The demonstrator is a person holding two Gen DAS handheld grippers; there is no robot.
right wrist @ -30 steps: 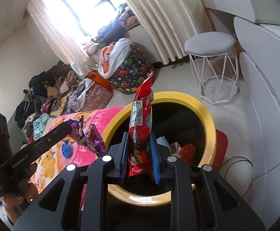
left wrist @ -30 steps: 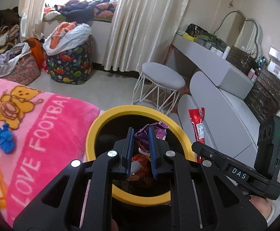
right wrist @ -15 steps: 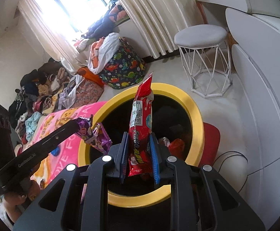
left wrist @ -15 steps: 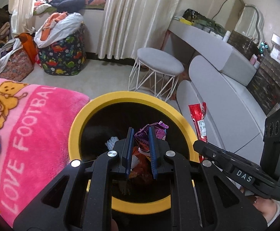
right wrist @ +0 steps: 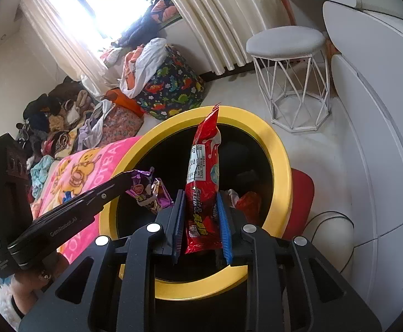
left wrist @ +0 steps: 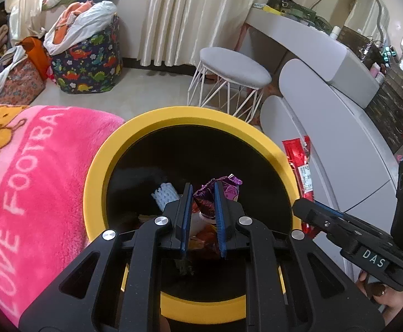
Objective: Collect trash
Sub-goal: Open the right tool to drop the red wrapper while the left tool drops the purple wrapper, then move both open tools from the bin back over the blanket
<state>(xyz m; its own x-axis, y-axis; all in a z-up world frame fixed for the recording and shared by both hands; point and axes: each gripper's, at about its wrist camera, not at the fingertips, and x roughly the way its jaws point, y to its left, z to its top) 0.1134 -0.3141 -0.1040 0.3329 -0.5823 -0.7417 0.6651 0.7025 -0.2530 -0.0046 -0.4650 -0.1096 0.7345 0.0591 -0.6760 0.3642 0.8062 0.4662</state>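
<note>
A round bin with a yellow rim [left wrist: 190, 116] and black inside stands below both grippers; it also shows in the right wrist view [right wrist: 278, 149]. Several wrappers lie at its bottom. My left gripper [left wrist: 203, 191] is shut on a purple wrapper [left wrist: 223, 191] and holds it over the bin's mouth; the purple wrapper also shows in the right wrist view [right wrist: 146, 191]. My right gripper [right wrist: 200, 196] is shut on a long red snack wrapper [right wrist: 204, 166], held upright over the bin; the red wrapper also shows in the left wrist view [left wrist: 298, 163].
A pink blanket [left wrist: 35, 171] lies on the bed left of the bin. A white wire stool [left wrist: 234, 77], a grey curved dresser [left wrist: 339, 116], curtains and a dinosaur-print bag [left wrist: 88, 66] stand beyond. A red object [right wrist: 301, 196] lies right of the bin.
Both grippers have moved further over the bin's mouth with their wrappers still held; the bin now sits more centred under them.
</note>
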